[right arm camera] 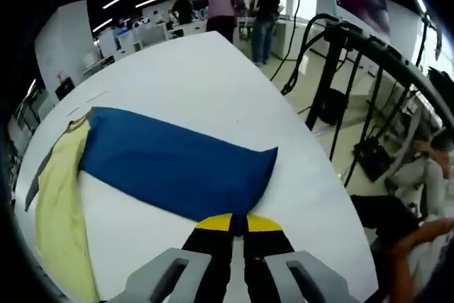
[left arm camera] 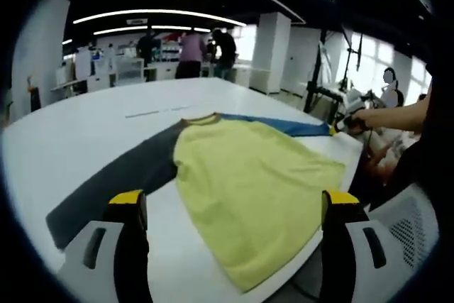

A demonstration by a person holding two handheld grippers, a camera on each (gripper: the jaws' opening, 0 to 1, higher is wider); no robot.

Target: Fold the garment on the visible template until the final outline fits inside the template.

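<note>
A long-sleeved garment lies flat on the white table (left arm camera: 85, 133). Its body is yellow (left arm camera: 248, 182), one sleeve is dark grey (left arm camera: 120, 179) and the other sleeve is blue (left arm camera: 284, 125). My left gripper (left arm camera: 234, 200) is open, its yellow-tipped jaws wide apart above the hem end of the yellow body, touching nothing. My right gripper (right arm camera: 237, 223) is shut on the cuff edge of the blue sleeve (right arm camera: 177, 164), which lies spread on the table. In the left gripper view the right gripper (left arm camera: 342, 127) sits at the blue sleeve's far end, held by a hand (left arm camera: 383, 115).
Thin tape marks (left arm camera: 152, 113) lie on the table beyond the collar. The table's edge (right arm camera: 312, 175) runs close to the blue cuff, with black stands and cables (right arm camera: 340, 69) past it. Several people (left arm camera: 191, 51) stand at benches far behind.
</note>
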